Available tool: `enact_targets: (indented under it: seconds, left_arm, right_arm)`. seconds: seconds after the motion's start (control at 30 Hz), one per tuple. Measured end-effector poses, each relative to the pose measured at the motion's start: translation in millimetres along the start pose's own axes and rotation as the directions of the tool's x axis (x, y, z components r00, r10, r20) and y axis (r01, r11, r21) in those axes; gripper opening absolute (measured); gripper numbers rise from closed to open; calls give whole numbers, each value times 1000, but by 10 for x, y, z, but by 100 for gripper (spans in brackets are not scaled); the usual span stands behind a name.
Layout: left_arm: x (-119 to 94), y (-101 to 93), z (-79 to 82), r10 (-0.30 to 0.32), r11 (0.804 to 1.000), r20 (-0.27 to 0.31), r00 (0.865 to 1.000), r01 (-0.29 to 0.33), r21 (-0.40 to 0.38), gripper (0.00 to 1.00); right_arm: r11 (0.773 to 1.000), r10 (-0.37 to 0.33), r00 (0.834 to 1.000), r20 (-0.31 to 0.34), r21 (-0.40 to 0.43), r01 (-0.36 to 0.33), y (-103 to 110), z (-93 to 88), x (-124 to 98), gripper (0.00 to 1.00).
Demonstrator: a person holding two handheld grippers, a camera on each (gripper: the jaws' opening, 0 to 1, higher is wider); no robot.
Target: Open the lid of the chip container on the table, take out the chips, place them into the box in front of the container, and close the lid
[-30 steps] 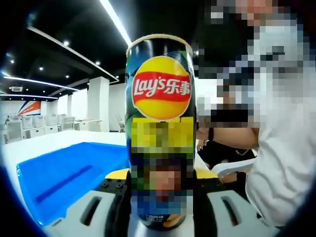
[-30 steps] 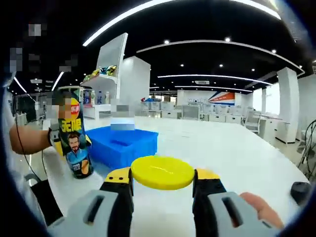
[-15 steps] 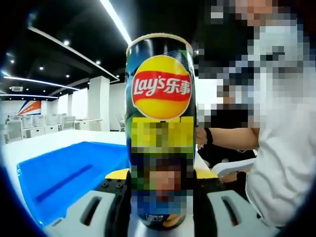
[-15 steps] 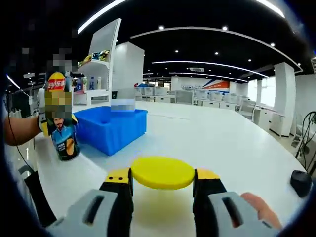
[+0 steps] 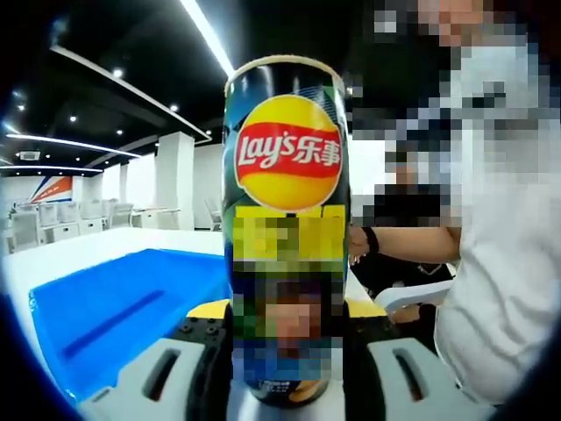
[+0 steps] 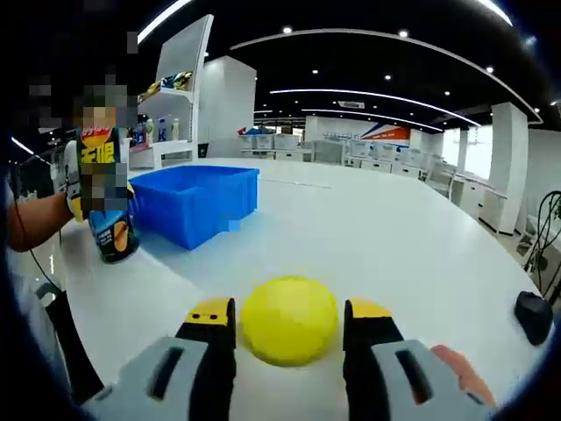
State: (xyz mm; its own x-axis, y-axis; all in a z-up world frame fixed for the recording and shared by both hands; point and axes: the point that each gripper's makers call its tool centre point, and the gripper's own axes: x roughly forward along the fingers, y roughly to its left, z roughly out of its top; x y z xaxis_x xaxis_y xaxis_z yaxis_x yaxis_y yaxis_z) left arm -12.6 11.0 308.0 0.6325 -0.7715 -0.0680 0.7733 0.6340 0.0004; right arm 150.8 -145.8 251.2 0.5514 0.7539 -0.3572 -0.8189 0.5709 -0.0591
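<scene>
Standing upright on the surface (image 6: pixel 368 246) beside the box (image 6: pixel 197 202), the can (image 5: pixel 285 228) is being pinched by the left tongs (image 5: pixel 285 346); right tongs (image 6: pixel 289 338) are apparently pinching the lid (image 6: pixel 289 320), which risks slipping loose, being tilted

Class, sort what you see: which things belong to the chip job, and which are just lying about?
Job: tall Lay's chip can, round yellow plastic lid, blue plastic box.
Lying about: small black object near the white table's edge; shelf goods.
</scene>
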Motion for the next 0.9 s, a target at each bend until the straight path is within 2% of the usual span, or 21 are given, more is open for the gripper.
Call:
enact_targets:
  seconds: [0.33, 0.7, 0.77, 0.87, 0.9]
  left_arm:
    - [2, 0, -9, -3, 1000, -1, 1000, 3, -1, 48]
    - [2, 1, -19, -2, 1000, -3, 1000, 2, 2, 48]
    - [2, 2, -20, -3, 1000, -2, 1000, 3, 1, 48]
    - [1, 3, -24, -3, 1000, 5, 1000, 3, -2, 48]
    - [1, 3, -24, -3, 1000, 6, 1000, 3, -3, 48]
  right_arm:
    - [1000, 6, 1000, -2, 8, -6, -18, 8, -22, 45]
    - [1000, 17, 1000, -12, -9, -17, 84, -22, -10, 44]
    - [999, 30, 999, 18, -26, -30, 119, 39, -24, 42]
    - [998, 37, 999, 15, -44, -37, 130, 123, -38, 42]
    - [998, 39, 999, 23, -58, -37, 147, 210, -69, 41]
